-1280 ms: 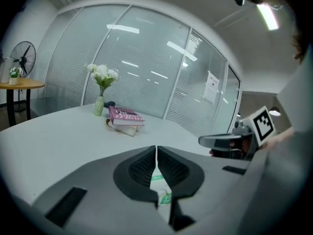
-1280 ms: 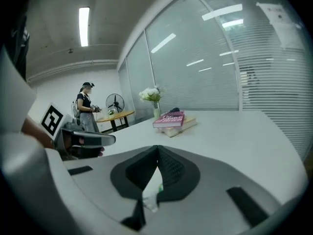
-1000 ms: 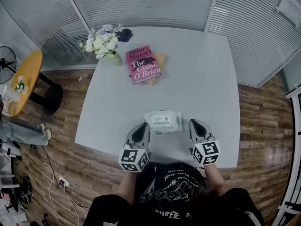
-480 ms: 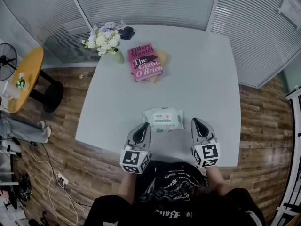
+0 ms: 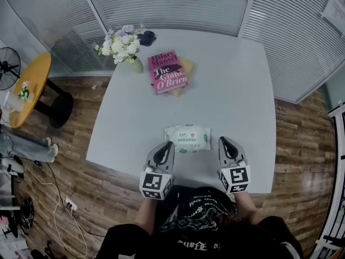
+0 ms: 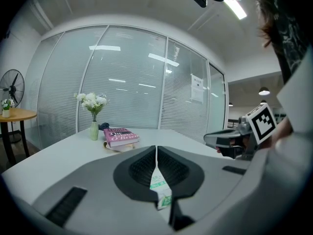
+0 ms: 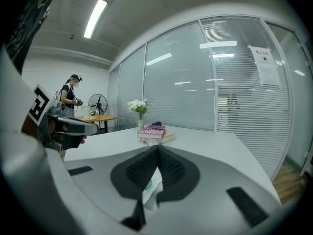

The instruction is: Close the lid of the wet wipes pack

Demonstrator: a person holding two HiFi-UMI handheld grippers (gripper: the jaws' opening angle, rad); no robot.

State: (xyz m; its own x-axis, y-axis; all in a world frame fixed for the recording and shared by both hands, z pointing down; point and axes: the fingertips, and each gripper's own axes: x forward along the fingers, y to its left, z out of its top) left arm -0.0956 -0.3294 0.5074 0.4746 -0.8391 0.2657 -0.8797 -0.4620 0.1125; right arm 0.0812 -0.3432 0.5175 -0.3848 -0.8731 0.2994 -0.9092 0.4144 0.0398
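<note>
The wet wipes pack (image 5: 187, 138), white with green print, lies flat near the front of the white table (image 5: 232, 90); its lid looks level with the top. My left gripper (image 5: 166, 146) hovers at the pack's near-left corner, jaws shut tip to tip. In the left gripper view the left gripper (image 6: 156, 148) shows a slice of the pack (image 6: 160, 189) through the gap below its closed tips. My right gripper (image 5: 225, 142) sits just right of the pack, apart from it and shut. The right gripper (image 7: 158, 148) holds nothing.
A pink book (image 5: 168, 72) rests on a tan one at the table's far side, beside a vase of flowers (image 5: 123, 46) and a small dark object (image 5: 145, 36). A yellow round table (image 5: 29, 88) and a fan (image 5: 8, 69) stand left. Glass walls surround.
Both grippers have rolled slightly and stay by the table's front edge. The pack lies where it was.
</note>
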